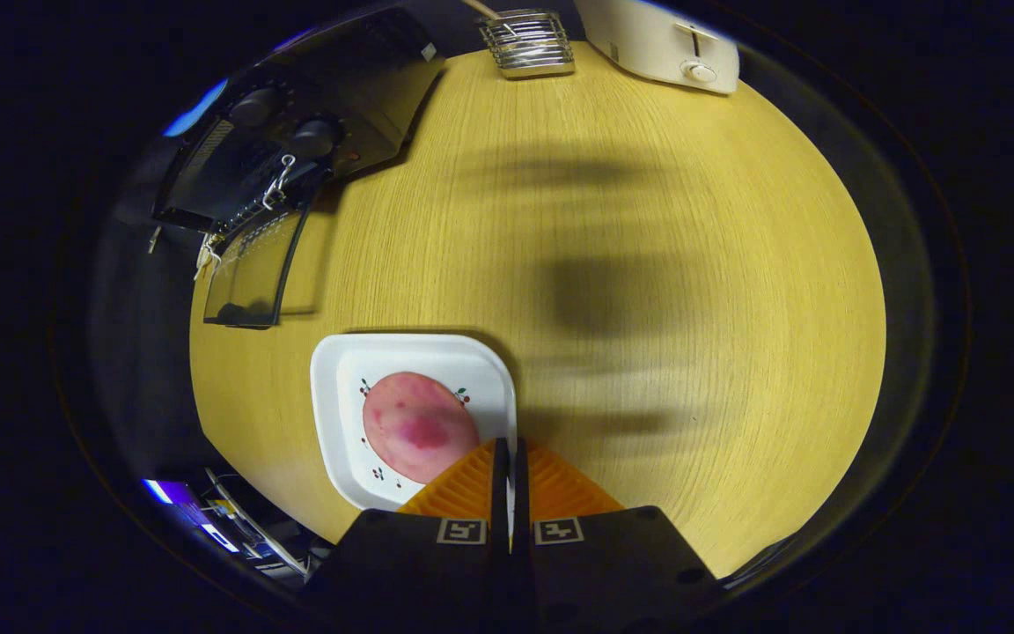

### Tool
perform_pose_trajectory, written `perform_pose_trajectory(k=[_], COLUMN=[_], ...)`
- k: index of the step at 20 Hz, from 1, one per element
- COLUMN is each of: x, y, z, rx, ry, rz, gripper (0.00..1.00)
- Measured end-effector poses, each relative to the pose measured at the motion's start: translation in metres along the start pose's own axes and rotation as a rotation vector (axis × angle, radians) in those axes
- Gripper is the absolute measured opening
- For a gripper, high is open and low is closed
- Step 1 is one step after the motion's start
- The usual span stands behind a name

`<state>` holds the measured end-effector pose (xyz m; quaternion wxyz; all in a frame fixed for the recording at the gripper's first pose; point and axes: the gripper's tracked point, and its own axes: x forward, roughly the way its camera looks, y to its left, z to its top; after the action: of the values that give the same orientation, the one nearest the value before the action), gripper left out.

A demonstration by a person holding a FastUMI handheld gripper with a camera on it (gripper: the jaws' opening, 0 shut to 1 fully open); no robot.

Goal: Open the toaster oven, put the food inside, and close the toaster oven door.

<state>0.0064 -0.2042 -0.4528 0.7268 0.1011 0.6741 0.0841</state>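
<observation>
**Door is down; now get a clean hold on the plate's near right edge**

I see the toaster oven [296, 141] at the far left of the worktop [648, 264], and its glass door [252, 273] already hangs open toward me, so I judge the opening step done and the loading step in hand. The food [417, 425], a round pinkish piece with darker blotches, lies on a white square plate [340, 387] on the near part of the worktop, well apart from the oven.

My gripper [510, 458] sits right at the plate's near right edge. The fingers [472, 489] are drawn together with only a thin slit between them, and the plate's rim seems to run into that slit (I cannot tell for certain whether both pads truly bite on it, since the fingers hide the contact).

To do this well, I want the rim seated deep between the pads before I lift, not just nipped at the lip. Then I keep the plate level, because the food is rounded and could roll or slide off a tilt. I carry it far and left, over the open door, and enter the cavity squarely.

A wire rack [527, 42] and a white toaster [661, 44] stand at the far edge, off my path.
</observation>
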Motion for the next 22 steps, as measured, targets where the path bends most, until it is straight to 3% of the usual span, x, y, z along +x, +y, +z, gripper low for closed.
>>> perform_pose_trajectory(k=[4, 9, 14, 17, 22], x=[-0.018, -0.044, -0.062, -0.062, -0.044], y=[0.025, 0.054, 0.116, 0.167, 0.230], z=[-0.012, -0.035, -0.040, -0.014, 0.042], rx=[0.225, 0.452, 0.606, 0.760, 0.931], ry=[-0.025, -0.077, -0.183, -0.287, -0.451], rz=[0.237, 0.389, 0.432, 0.479, 0.475], gripper=[0.05, 0.05, 0.05, 0.05, 0.05])
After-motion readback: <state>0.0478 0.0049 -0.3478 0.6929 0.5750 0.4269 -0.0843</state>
